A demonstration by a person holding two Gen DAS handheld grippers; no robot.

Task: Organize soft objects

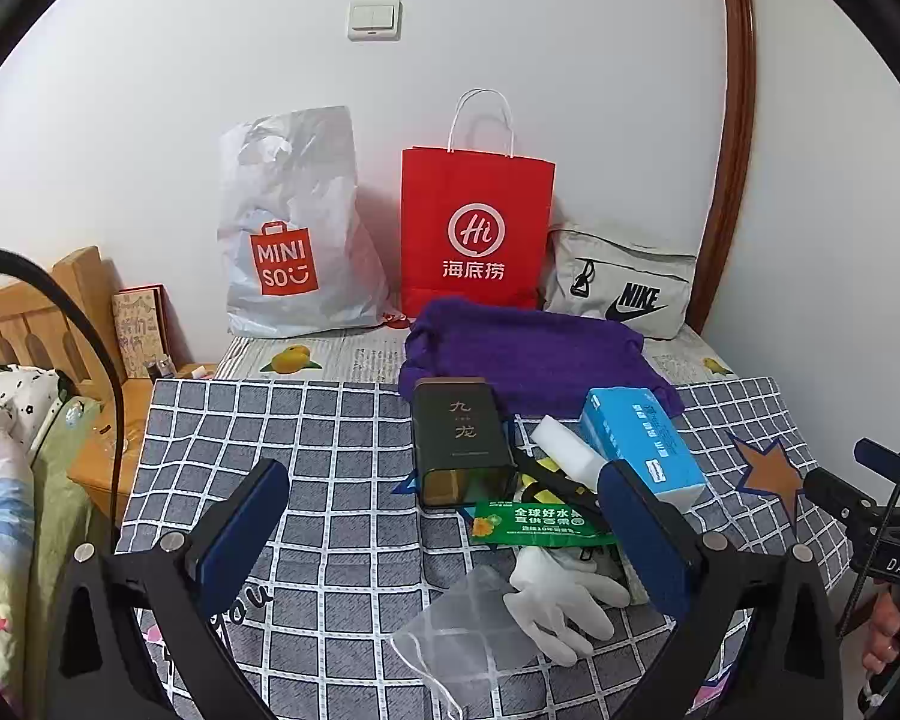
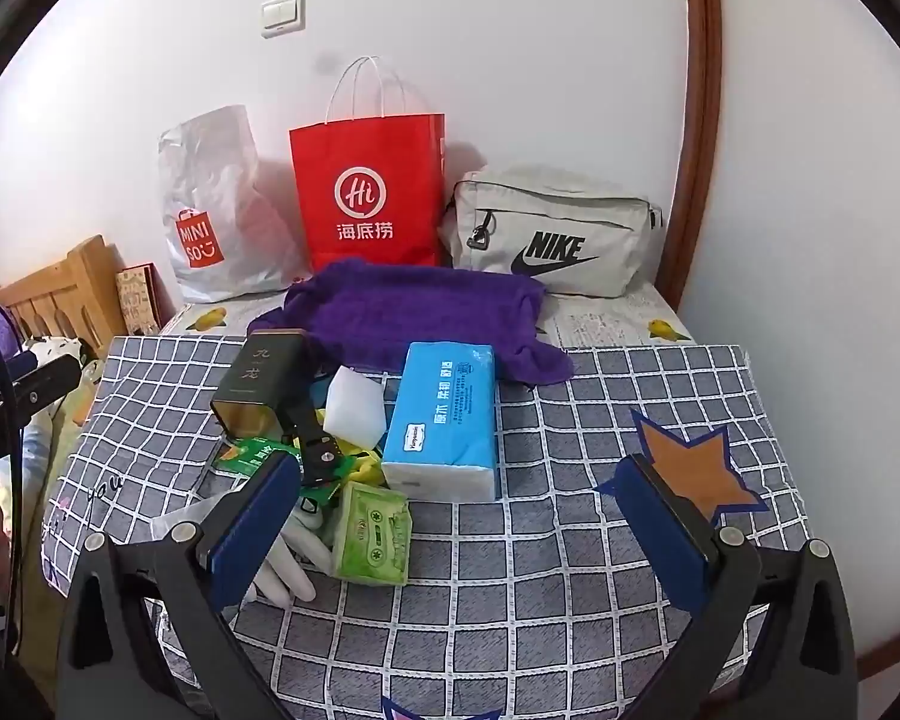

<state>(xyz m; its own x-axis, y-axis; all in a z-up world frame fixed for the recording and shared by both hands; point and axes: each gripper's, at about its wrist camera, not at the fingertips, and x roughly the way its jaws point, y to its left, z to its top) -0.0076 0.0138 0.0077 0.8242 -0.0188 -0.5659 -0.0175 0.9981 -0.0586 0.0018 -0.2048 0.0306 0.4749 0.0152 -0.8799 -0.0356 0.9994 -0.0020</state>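
Knitted purple cloth is laid rumpled at the far edge of the checked tablecloth, behind a glossy blue tissue pack and boxy dark tin. Left gripper and right gripper are spread wide, nothing grasped. A green wipes packet is shown plainly only in the right view, a translucent mesh pouch only in the left.

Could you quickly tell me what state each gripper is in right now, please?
Left gripper: open, holding nothing.
Right gripper: open, holding nothing.
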